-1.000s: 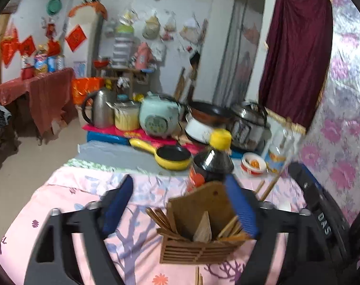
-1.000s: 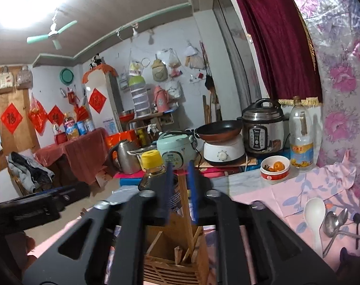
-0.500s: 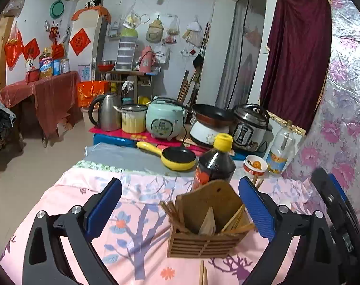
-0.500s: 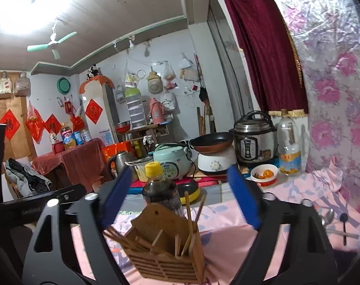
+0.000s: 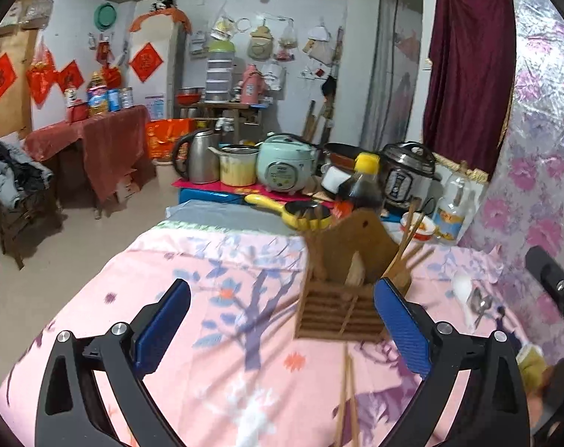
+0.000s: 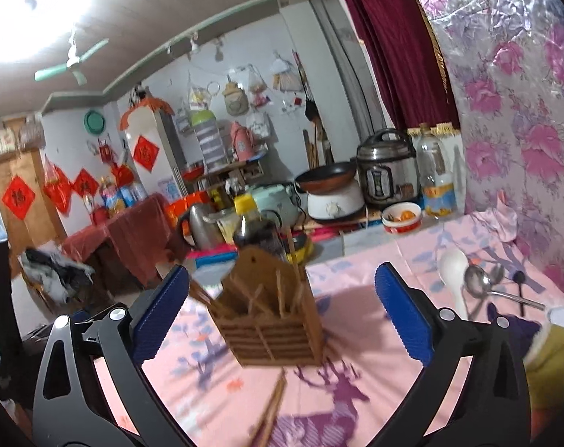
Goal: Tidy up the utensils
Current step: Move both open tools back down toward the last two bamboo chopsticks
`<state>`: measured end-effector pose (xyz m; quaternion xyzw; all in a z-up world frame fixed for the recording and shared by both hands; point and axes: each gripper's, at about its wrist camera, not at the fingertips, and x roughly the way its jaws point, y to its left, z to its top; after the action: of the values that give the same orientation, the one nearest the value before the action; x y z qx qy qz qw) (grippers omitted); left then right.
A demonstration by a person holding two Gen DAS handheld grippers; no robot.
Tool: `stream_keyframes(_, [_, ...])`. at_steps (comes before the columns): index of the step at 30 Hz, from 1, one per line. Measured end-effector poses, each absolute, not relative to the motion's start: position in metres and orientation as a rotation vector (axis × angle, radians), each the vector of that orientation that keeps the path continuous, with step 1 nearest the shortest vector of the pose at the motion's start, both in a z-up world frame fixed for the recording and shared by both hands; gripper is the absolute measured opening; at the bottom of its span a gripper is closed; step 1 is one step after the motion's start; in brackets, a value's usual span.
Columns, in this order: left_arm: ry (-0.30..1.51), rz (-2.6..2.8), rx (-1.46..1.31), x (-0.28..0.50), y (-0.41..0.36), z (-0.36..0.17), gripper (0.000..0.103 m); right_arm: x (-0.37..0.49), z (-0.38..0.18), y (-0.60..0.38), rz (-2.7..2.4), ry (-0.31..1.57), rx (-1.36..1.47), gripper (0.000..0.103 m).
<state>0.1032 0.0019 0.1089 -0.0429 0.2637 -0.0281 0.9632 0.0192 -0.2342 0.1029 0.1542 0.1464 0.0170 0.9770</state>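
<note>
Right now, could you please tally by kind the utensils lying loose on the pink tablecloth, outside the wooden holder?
Wooden chopsticks: 2
White spoon: 1
Metal spoons: 2
Small black spoon: 1
Total: 6

Maroon curtain, floral wall covering, red-draped side table.

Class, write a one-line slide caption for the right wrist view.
Open right gripper faces a wooden chopstick holder on the pink tablecloth, spoons lying alongside.
</note>
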Motion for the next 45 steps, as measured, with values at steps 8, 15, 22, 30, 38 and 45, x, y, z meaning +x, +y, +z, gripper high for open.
stream_keyframes(8, [0.61, 0.025, 0.044, 0.084, 0.006, 0.043, 0.097, 0.005, 0.025, -0.226, 0.008, 0.462, 0.225, 0.096])
stream_keyframes(15, [0.715, 0.03, 0.068, 0.093, 0.005, 0.013, 0.097, 0.016, 0.0, -0.222, 0.063, 0.583, 0.245, 0.096])
stream_keyframes(22, [0.7, 0.022, 0.12, 0.093, -0.007, 0.012, 0.097, 0.028, -0.019, -0.21, 0.13, 0.718, 0.237, 0.096])
stream_keyframes(30, [0.672, 0.026, 0.122, 0.09, -0.008, 0.017, 0.097, 0.024, -0.019, -0.195, 0.143, 0.736, 0.182, 0.096])
stream_keyframes(38, [0.659, 0.031, 0.143, 0.087, -0.013, 0.018, 0.097, 0.025, -0.022, -0.194, 0.155, 0.759, 0.188, 0.096])
stream_keyframes(45, [0.661, 0.031, 0.141, 0.088, -0.012, 0.018, 0.097, 0.025, -0.023, -0.193, 0.158, 0.766, 0.181, 0.096])
